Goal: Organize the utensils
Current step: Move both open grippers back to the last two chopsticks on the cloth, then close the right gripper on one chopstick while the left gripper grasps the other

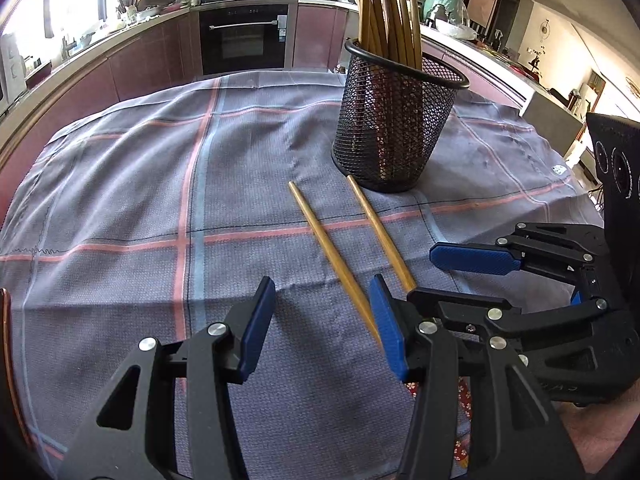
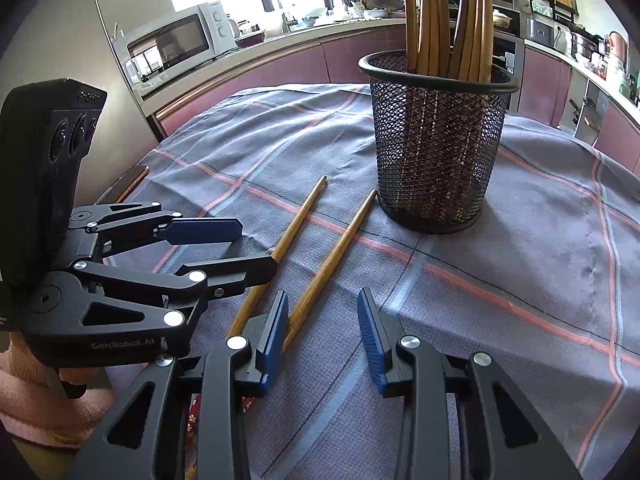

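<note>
1. Side by side, two loose wooden chopsticks [image 1: 334, 258] [image 2: 332, 262] lie flat on the plaid tablecloth [image 1: 132, 200], near the base of the black mesh holder [image 1: 390, 120].
2. Upright on the cloth at the far side, the mesh holder [image 2: 436, 140] carries a bundle of wooden chopsticks [image 2: 448, 20] standing on end, their tops fanning out above the rim.
3. Low over the cloth, the left gripper [image 1: 322, 320] has its blue-padded fingers spread wide and holds nothing; the near tip of one loose chopstick lies between them, just beside the right pad.
4. Close to its right, the right gripper [image 2: 324, 332] is likewise wide open and empty, its left pad just beside the near end of the other loose chopstick.
5. Beyond the table, a microwave [image 2: 176, 44] sits on the counter.
</note>
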### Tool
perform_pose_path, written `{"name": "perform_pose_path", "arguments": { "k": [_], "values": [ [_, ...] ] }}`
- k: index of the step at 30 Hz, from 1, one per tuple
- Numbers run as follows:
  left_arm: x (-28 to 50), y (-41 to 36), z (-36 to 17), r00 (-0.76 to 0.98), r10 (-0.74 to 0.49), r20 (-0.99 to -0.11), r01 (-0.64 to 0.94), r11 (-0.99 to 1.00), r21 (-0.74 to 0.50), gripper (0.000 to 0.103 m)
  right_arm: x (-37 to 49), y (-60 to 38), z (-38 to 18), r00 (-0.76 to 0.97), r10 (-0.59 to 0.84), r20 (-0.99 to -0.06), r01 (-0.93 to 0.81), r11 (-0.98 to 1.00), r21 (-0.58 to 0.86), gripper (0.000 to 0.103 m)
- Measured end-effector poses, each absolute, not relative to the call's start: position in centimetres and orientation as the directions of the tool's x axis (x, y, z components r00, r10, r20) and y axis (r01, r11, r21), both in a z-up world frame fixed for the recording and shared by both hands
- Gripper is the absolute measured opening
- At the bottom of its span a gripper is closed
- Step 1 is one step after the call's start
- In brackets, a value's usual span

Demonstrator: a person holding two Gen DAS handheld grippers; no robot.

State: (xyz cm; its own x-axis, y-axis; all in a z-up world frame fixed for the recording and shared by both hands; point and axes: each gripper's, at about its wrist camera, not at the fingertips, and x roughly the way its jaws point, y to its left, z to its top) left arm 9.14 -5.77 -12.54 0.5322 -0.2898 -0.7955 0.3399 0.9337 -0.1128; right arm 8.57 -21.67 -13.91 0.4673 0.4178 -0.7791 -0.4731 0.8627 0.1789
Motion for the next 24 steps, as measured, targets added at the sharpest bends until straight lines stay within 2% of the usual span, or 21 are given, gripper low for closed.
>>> {"name": "perform_pose_path", "arguments": {
  "k": [19,24],
  "values": [
    [9.00,-6.27,-12.98,0.530,-0.279,-0.801,0.347,0.933,-0.096,0.047,8.59,-22.01,-13.85,0.469,0.411,-0.782,-0.465,0.867,0.177,0.034],
    [8.81,-6.44,-12.89,0.522,-0.295,-0.800,0.358,0.927,-0.109,0.037,8.57,-21.78,-13.86,0.474,0.402,-0.783,-0.465,0.870,0.165,0.033]
  ]
}}
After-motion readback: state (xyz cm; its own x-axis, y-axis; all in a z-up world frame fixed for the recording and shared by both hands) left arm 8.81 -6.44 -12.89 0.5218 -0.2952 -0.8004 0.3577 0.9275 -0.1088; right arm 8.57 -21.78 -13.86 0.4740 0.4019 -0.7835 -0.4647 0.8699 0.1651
